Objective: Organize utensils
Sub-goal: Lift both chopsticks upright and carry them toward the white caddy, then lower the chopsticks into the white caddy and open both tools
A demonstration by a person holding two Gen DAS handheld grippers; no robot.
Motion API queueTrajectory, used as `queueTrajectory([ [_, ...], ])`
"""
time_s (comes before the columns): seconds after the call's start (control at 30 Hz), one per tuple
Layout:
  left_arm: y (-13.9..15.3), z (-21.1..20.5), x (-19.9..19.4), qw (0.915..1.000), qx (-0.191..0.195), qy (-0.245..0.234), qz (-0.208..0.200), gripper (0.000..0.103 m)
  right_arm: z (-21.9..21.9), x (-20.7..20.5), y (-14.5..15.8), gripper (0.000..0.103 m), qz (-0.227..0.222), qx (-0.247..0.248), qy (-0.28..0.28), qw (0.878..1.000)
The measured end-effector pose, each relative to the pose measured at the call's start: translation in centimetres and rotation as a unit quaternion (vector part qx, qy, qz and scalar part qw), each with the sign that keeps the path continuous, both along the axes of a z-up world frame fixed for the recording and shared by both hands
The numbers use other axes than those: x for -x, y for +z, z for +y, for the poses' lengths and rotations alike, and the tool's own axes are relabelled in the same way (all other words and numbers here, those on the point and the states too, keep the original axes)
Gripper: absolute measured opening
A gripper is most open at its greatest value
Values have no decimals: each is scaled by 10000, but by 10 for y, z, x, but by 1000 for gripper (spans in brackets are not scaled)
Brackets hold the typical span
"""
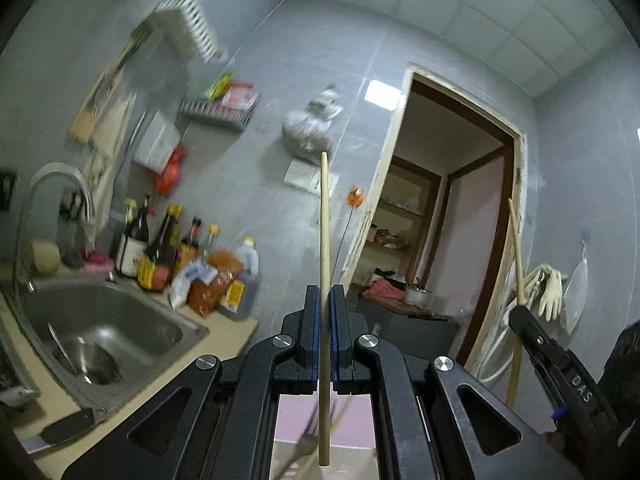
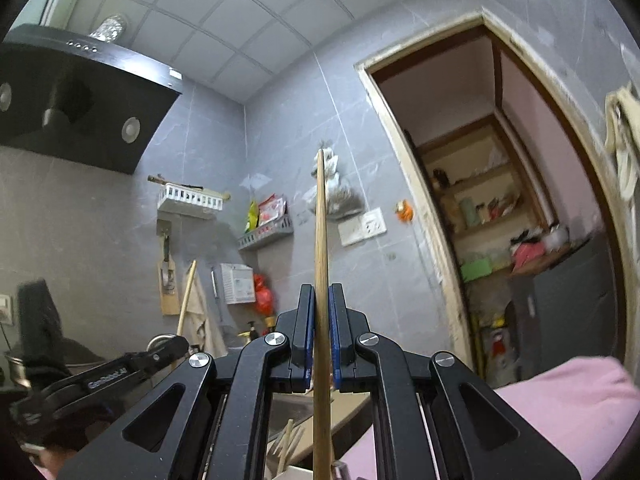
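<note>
My left gripper (image 1: 324, 292) is shut on a pale wooden chopstick (image 1: 324, 224) that stands upright between its blue pads, raised above the counter. My right gripper (image 2: 322, 292) is shut on a second, darker wooden chopstick (image 2: 321, 232), also upright. In the left wrist view the right gripper (image 1: 520, 312) shows at the right edge with its chopstick (image 1: 516, 248). In the right wrist view the left gripper (image 2: 172, 346) shows at lower left with its chopstick (image 2: 186, 296). Several more chopsticks (image 2: 289, 442) stick up from a holder under the right gripper.
A steel sink (image 1: 100, 332) with a curved tap (image 1: 60, 184) lies at the left. Sauce bottles and packets (image 1: 188, 264) crowd the counter behind it. A knife (image 1: 60, 430) lies at the counter's front. A range hood (image 2: 80, 108) hangs at upper left. A doorway (image 1: 452, 216) opens on the right.
</note>
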State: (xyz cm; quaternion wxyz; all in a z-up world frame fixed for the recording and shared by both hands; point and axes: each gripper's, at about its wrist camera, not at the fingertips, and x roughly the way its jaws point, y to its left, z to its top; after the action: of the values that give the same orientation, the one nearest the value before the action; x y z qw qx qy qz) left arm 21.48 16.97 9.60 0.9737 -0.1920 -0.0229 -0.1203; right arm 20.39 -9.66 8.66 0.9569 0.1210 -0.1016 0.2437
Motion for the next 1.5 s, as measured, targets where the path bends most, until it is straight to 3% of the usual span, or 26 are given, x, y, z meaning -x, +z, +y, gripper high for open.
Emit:
queueTrajectory([
  [0.13, -17, 25, -24, 9983, 494, -73, 295, 3, 1, -11, -12, 5, 185, -69, 187, 9996],
  [0.27, -31, 32, -34, 9967, 682, -2, 432, 3, 5, -20, -23, 5, 362, -140, 209, 9990],
  [0.53, -41, 17, -32, 9982, 426, 223, 369, 3, 15, -24, -37, 5, 328, 153, -48, 9993],
  [0.77, -38, 17, -28, 9985, 445, 219, 228, 3, 22, -25, -45, 5, 275, 379, -264, 9986],
  [1.07, -35, 20, -40, 9979, 405, -204, 462, 3, 20, -27, -47, 5, 280, 338, -256, 9987],
  [1.27, -46, 8, -37, 9984, 199, -208, 489, 3, 15, -29, -47, 5, 322, 255, -162, 9990],
  [1.5, -49, 13, -41, 9974, 337, -167, 611, 3, 15, -33, -48, 5, 445, 212, -138, 9987],
])
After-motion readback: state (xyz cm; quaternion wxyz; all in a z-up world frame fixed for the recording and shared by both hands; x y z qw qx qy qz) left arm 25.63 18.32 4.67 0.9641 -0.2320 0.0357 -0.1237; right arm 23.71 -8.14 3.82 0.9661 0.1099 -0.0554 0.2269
